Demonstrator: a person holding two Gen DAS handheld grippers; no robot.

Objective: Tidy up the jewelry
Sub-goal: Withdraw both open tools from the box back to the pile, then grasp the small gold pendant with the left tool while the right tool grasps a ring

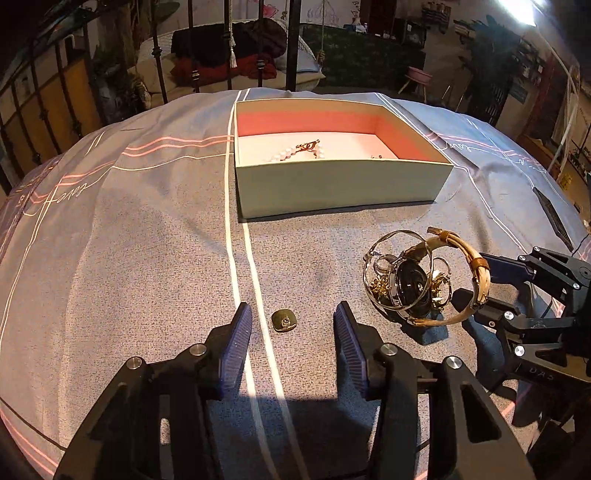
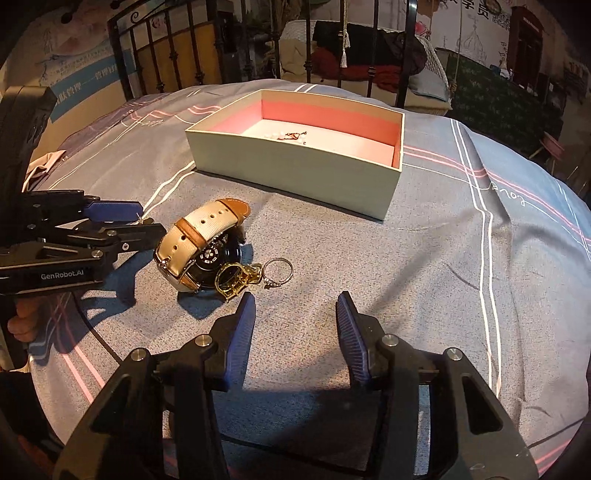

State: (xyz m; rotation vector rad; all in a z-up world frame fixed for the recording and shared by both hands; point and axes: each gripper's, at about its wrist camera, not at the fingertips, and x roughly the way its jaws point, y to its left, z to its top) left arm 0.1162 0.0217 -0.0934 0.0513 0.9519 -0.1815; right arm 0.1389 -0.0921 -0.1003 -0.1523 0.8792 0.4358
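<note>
The place reads as a bedroom set up inside a larger staged or showroom-like space. The work surface is a bed (image 1: 147, 236) covered with a grey-blue sheet (image 2: 443, 258) printed with white and pink lines and cursive lettering. A black metal bedframe (image 1: 291, 44) with vertical bars stands at its far edge. Beyond it hangs a white wicker swing chair (image 2: 436, 66) on ropes, piled with dark and red clothes (image 1: 229, 55). Farther back are a pink chair (image 1: 419, 75), painted walls (image 2: 476, 33) with pale drawings, a poster (image 2: 85, 88) with Chinese text, and dim shelves (image 1: 532, 66) under a bright ceiling light (image 1: 521, 9).
</note>
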